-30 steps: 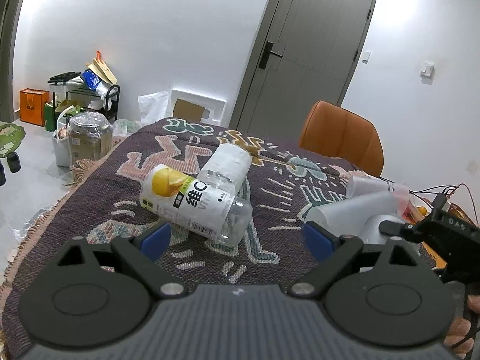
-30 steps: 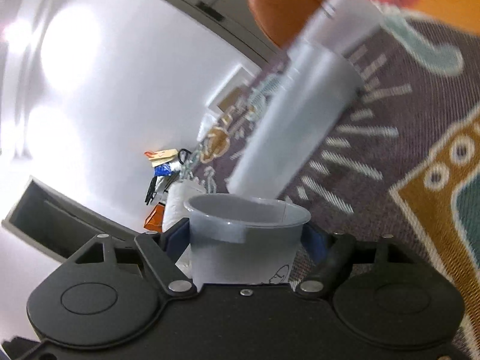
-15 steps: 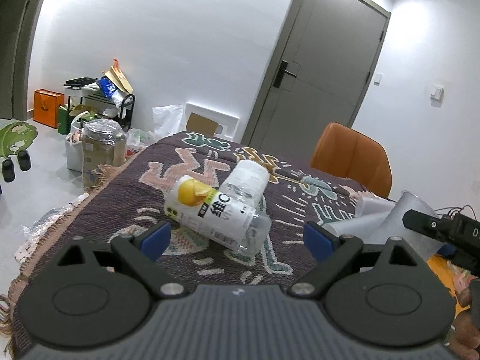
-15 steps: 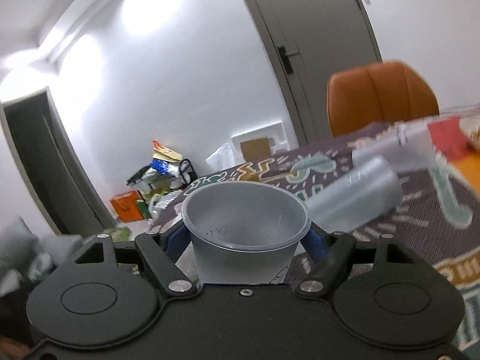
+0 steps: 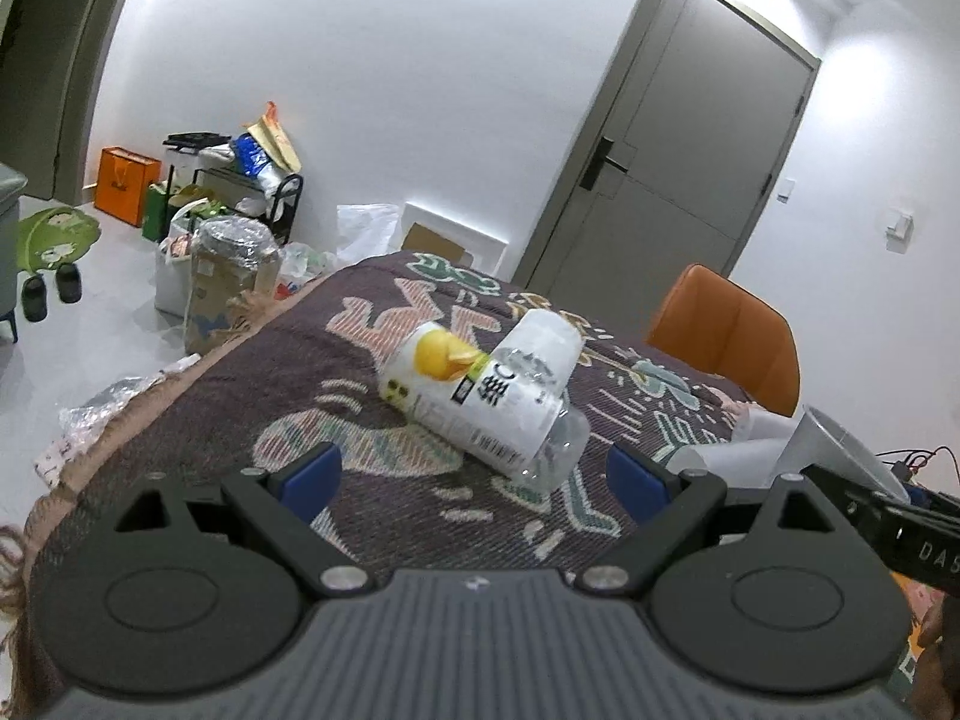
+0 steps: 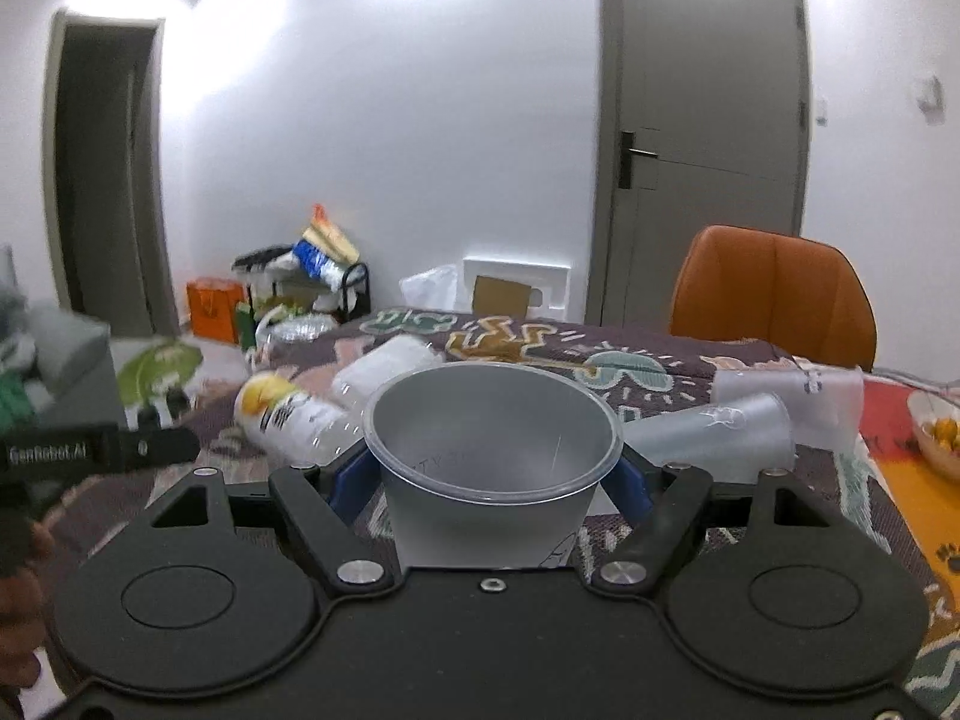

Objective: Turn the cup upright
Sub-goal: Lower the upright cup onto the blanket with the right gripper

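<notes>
My right gripper [image 6: 491,477] is shut on a frosted translucent plastic cup [image 6: 489,468], held mouth-up above the patterned cloth. The same cup [image 5: 840,450] shows at the right edge of the left wrist view, tilted, with the right gripper's body beside it. My left gripper [image 5: 474,471] is open and empty, hovering over the cloth in front of a lying drink bottle. Another frosted cup [image 6: 708,429] lies on its side on the cloth to the right.
A clear bottle with a white and yellow label [image 5: 480,405] lies on the cloth, a second clear bottle [image 5: 543,342] lying behind it. An orange chair [image 6: 774,300] stands behind the table. A bowl [image 6: 936,432] sits at the far right. The table's left edge drops to a cluttered floor.
My right gripper has rotated with the cup, from rolled sideways to level with the mouth up. The left gripper has risen and tilted back a little.
</notes>
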`<state>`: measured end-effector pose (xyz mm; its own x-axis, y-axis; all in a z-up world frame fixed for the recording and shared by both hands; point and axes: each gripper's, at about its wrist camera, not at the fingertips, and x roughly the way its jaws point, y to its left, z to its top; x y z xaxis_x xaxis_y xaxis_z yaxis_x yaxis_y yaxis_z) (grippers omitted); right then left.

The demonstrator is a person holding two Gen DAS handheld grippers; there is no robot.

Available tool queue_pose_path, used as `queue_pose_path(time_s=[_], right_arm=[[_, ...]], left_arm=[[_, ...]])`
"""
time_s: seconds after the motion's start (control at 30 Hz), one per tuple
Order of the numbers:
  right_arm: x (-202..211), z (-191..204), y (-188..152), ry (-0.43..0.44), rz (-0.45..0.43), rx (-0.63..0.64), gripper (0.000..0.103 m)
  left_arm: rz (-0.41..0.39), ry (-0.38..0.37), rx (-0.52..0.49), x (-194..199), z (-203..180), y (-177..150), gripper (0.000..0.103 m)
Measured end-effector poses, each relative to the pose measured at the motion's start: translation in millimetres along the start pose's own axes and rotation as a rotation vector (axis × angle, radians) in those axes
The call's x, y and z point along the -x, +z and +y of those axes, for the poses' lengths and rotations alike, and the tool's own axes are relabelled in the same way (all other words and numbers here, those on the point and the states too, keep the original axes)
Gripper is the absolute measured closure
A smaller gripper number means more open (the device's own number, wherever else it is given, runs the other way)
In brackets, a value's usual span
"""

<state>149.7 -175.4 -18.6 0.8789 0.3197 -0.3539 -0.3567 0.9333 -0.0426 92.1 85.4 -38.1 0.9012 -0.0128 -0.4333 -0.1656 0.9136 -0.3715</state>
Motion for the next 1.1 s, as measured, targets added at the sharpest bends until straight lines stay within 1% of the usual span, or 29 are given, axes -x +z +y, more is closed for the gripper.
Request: queue_pose_path(time_s=[0.1,0.13,0.2,0.3,0.5,0.57,0.63,0.77,0.97,1.1], right_arm=[[0.1,6.6,1.8,0.012,0.006,0.024,0.025],[1.3,7.7,2.1,0.017,0.009,0.022,0.021],[4.0,9.2,1.6,0.027,0.013,0.018,0.019],[7.0,8.4,0.6,0.027,0.023,0.003,0.015],[18.6,-1.0,-4.3,0.034,0.032,-0.042,0.009],[24.1,-6.5,-5.9,0.038,0.032,-0.062,0.005],[31.8,-13.6,-8.1,0.046,0.03,-0.087,0.005],[47.2,-27.9,-13.3,0.048,0.019,-0.121,0.0],[68.9,-46.6,-24.8,0.062,0.029,-0.167,0.0],[80.5,-54.2,-31.0,0.086,0.036,-0.17,0.0]], left_arm=[[0.0,0.017,0.011,3.1,4.7,-2.0,0.009],[0.0,0.02,0.013,4.3,6.0,-2.1,0.009],[-0.003,0.026,0.014,7.3,7.1,-2.5,0.009],[-0.005,0.039,-0.001,10.9,6.3,-2.0,0.009],[-0.002,0.036,-0.044,18.1,-3.7,-2.4,0.009],[0.0,0.028,-0.064,20.1,-11.1,-4.1,0.009],[0.002,0.018,-0.09,24.3,-19.2,-5.7,0.009],[-0.006,-0.01,-0.146,34.2,-35.0,-9.6,0.008],[-0.003,-0.05,-0.224,48.4,-56.8,-18.3,0.005],[0.005,-0.086,-0.3,59.3,-69.9,-26.5,0.005]])
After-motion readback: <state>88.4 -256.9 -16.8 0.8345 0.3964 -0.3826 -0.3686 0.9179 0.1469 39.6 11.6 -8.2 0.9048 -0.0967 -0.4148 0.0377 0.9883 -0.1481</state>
